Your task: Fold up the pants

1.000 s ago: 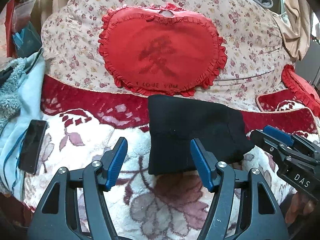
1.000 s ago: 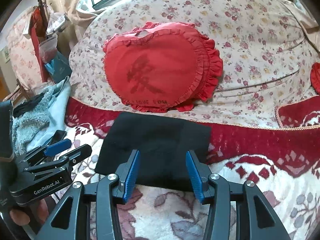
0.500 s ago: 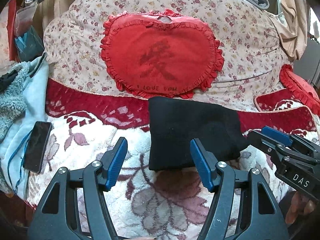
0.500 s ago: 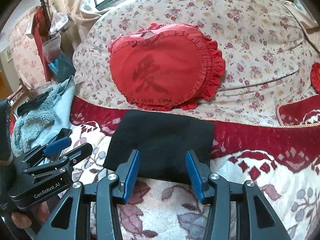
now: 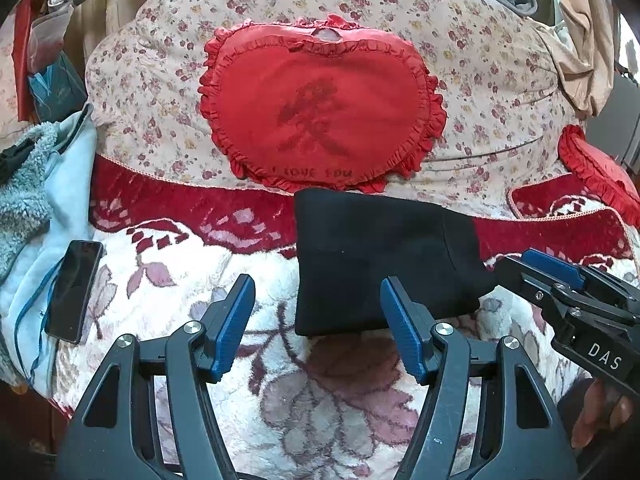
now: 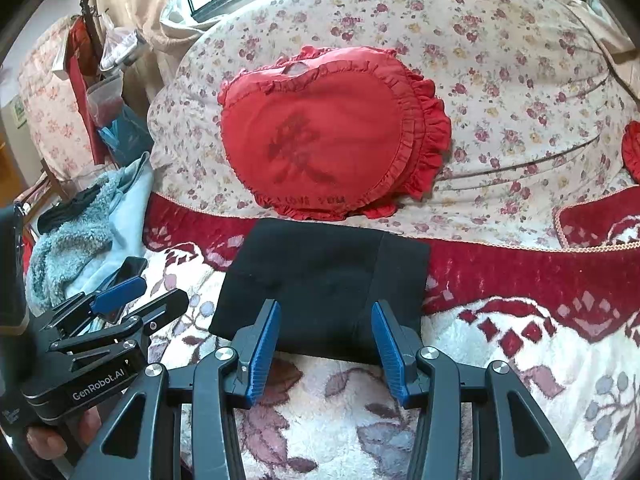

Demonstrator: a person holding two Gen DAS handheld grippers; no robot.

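The black pants (image 5: 380, 256) lie folded into a flat rectangle on the floral blanket (image 5: 320, 392), just below the red heart pillow. They also show in the right wrist view (image 6: 328, 280). My left gripper (image 5: 318, 320) is open and empty, hovering short of the pants' near left corner. My right gripper (image 6: 325, 340) is open and empty, just short of the pants' near edge. The right gripper appears at the right of the left wrist view (image 5: 568, 288); the left gripper appears at the left of the right wrist view (image 6: 120, 304).
A red heart pillow (image 5: 320, 108) leans on a flowered quilt roll (image 5: 500, 72) behind the pants. A black phone (image 5: 74, 284) lies on light blue clothing (image 5: 24, 208) at the left. A second red pillow (image 5: 592, 168) sits at the right.
Both grippers have drawn back and slightly up from the folded pants; the scene sits a little lower and farther in both views. The pants have not moved.
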